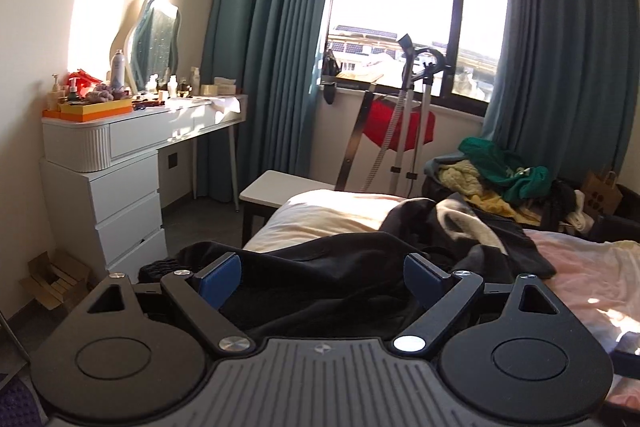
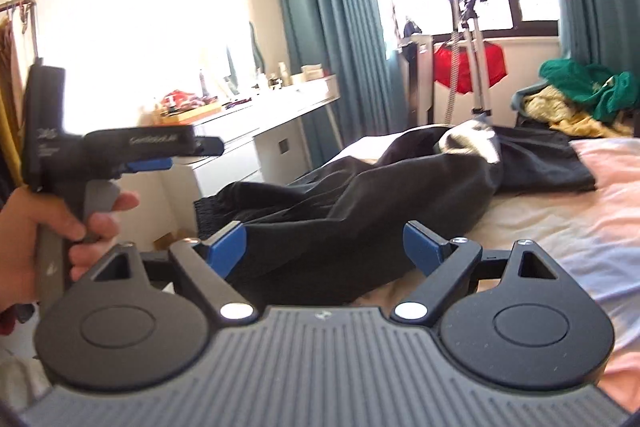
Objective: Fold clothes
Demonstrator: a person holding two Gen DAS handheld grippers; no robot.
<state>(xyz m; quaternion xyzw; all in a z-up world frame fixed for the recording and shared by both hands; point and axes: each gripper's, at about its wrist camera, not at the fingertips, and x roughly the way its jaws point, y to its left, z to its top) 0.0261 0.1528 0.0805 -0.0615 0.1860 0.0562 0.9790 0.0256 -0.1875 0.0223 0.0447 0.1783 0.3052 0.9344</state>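
Observation:
A black garment (image 1: 340,267) with a pale lining lies crumpled across the bed (image 1: 592,267). My left gripper (image 1: 322,279) hovers just in front of it. Its blue pads (image 1: 220,279) stand wide apart and press on nothing. In the right wrist view the same black garment (image 2: 360,203) stretches over the bed's left edge. My right gripper (image 2: 326,251) is open above its near end, and no cloth is pinched. A hand (image 2: 44,227) holds the left gripper (image 2: 192,155) at the left of that view, raised off the bed.
A white dressing table (image 1: 132,135) with bottles and a mirror stands at the left wall. A small white side table (image 1: 280,187) sits at the bed's far end. A garment steamer (image 1: 416,115) and red cloth stand by the window. A pile of green and yellow clothes (image 1: 500,175) lies at the far right.

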